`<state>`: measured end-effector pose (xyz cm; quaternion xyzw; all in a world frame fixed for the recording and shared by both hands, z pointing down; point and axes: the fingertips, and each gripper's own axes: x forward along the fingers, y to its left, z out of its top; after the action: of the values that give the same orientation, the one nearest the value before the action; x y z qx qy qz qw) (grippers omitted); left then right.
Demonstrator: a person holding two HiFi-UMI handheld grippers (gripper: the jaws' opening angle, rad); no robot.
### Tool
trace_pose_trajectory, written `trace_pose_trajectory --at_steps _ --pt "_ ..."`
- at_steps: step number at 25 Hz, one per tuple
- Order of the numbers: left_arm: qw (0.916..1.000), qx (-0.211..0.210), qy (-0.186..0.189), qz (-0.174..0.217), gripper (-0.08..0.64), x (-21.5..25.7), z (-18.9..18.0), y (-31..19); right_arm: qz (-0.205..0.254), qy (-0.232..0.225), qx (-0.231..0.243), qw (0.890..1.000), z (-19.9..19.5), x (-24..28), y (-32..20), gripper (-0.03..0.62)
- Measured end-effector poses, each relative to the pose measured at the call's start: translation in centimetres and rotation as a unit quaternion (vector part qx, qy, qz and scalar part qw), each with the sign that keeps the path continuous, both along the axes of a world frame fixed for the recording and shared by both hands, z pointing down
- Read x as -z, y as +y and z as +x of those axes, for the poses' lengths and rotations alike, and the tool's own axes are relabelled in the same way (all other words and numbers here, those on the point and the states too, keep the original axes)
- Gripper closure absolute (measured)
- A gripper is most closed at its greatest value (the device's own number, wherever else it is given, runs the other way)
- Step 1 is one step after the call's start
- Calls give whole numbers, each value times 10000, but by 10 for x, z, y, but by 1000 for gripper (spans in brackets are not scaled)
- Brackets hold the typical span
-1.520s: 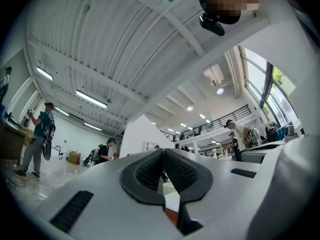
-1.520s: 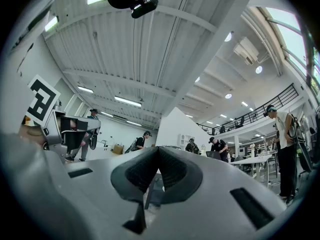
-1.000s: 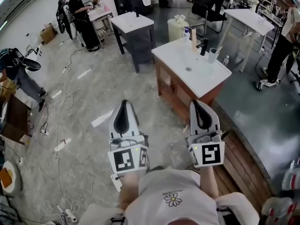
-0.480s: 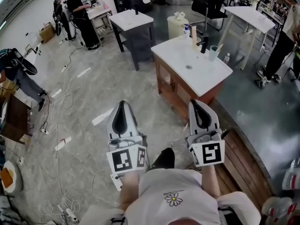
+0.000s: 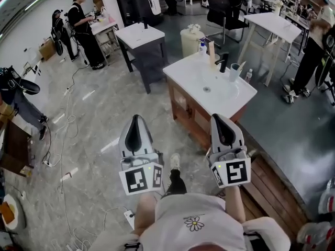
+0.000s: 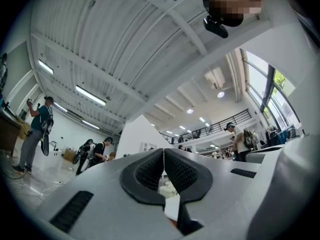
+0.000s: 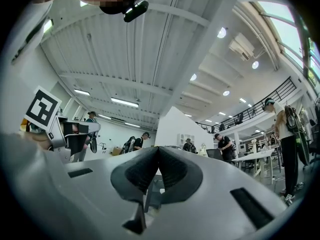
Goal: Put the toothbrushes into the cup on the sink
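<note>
A white sink top [image 5: 199,85] on a wooden cabinet stands ahead of me in the head view. A clear cup [image 5: 235,72] sits at its far right corner by the black tap [image 5: 224,61], with something thin sticking out of it. My left gripper [image 5: 136,123] and right gripper [image 5: 220,122] are held up side by side, well short of the sink, both shut with nothing between the pads. In the left gripper view the left gripper [image 6: 163,154] points up toward the ceiling, as does the right gripper [image 7: 158,151] in the right gripper view. No toothbrush can be made out clearly.
A soap bottle [image 5: 201,48] and a tall wooden piece [image 5: 212,48] stand on the sink's far edge. A second dark vanity [image 5: 140,38], a white table [image 5: 272,25] and several people [image 5: 84,25] are around. Cables lie on the floor at the left; a wooden platform edge [image 5: 272,182] is at the right.
I have stepped forward: the sink has come a little nearer and shifted left in the head view, and a foot shows below. Both grippers keep their pose, shut.
</note>
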<state>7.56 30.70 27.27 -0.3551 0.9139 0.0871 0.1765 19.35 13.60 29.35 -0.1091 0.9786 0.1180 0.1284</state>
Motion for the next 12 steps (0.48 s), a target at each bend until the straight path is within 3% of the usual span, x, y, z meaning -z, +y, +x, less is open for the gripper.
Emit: trace_pose_trajectory --at_steps 6,12 --pt "9998 -205 -4 -46 541 0 -64 -43 -64 -31 -263 9996 -54 1 -40 580" --pt "9996 -283 -21 -37 541 9 -156 -88 -43 -31 -297 9995 -146 10 -80 580"
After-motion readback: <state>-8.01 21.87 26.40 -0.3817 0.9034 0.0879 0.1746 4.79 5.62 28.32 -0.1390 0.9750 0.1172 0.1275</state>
